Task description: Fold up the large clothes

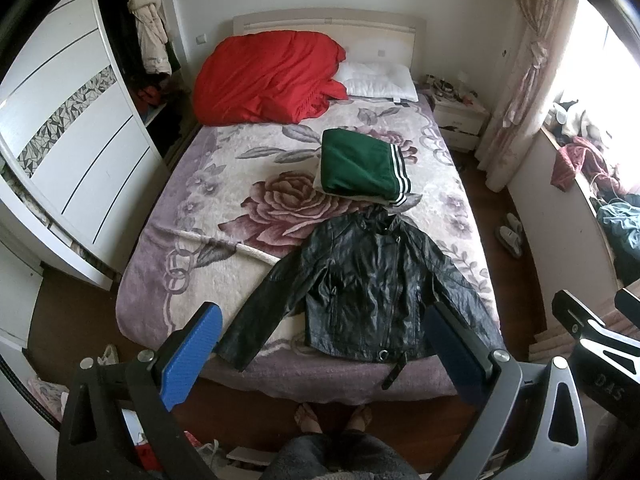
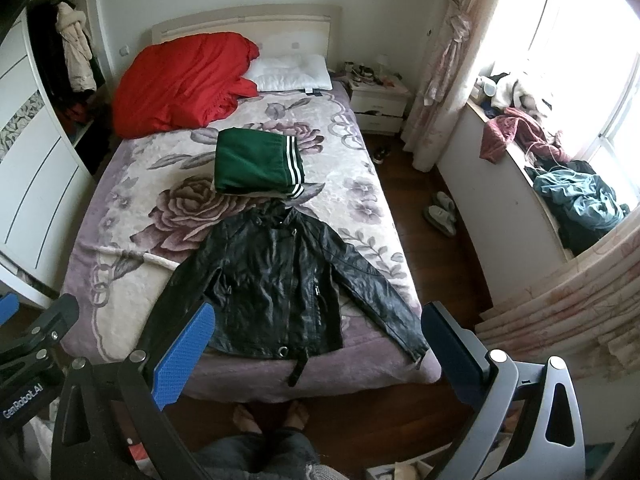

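My left gripper (image 1: 320, 352) and right gripper (image 2: 316, 344) both hang spread wide, holding nothing; the black leather jacket (image 1: 368, 284) lies flat at twelve o'clock on the bed (image 1: 168, 248), folded green garment (image 1: 360, 164) beyond

My bedroom: a bed (image 1: 192, 200) under a floral blanket, white wardrobe (image 1: 72, 152) left, nightstand (image 2: 380, 108) beside the headboard, daylight flooding through the curtained window (image 2: 580, 60) right, dark wood floor (image 2: 440, 264).

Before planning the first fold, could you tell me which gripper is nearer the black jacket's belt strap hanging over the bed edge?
Left, slightly. The strap hangs between the left gripper's fingers; the right gripper sits further right of it.
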Demonstrator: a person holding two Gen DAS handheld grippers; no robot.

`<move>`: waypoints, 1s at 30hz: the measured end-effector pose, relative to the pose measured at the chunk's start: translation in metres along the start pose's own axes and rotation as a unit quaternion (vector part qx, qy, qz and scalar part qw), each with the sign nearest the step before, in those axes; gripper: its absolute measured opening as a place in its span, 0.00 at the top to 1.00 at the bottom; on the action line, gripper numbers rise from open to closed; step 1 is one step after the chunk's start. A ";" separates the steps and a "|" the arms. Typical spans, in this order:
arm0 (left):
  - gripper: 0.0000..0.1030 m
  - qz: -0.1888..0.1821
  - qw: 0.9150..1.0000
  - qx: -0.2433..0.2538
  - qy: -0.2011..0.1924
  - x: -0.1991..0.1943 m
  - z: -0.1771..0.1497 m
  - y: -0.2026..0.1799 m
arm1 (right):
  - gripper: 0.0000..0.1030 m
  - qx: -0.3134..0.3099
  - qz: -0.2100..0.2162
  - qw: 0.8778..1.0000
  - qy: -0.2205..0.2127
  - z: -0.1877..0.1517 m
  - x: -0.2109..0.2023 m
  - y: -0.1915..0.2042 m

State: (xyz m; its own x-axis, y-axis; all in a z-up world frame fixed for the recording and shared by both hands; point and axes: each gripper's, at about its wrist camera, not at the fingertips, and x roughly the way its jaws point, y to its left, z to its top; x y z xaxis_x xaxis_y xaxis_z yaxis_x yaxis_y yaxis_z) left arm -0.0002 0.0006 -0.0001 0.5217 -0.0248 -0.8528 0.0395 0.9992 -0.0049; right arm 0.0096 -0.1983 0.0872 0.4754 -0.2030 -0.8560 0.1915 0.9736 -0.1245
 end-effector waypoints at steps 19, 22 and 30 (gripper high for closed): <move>0.00 0.000 1.000 0.000 -0.004 0.002 0.029 -0.015 | 0.00 0.002 0.002 1.000 -0.002 0.007 -0.006 0.005; 0.00 0.000 1.000 -0.001 -0.005 0.002 0.028 -0.015 | 0.00 0.002 0.002 1.000 -0.004 0.006 -0.006 0.005; 0.00 0.000 1.000 0.000 -0.008 0.000 0.037 -0.014 | 0.00 0.004 0.003 1.000 -0.004 0.009 -0.009 0.009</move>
State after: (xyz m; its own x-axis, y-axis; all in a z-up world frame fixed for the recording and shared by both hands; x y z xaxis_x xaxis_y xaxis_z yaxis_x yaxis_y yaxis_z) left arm 0.0302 -0.0143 0.0194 0.5347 -0.0254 -0.8446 0.0399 0.9992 -0.0048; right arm 0.0145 -0.1886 0.0986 0.4834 -0.1975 -0.8528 0.1959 0.9739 -0.1145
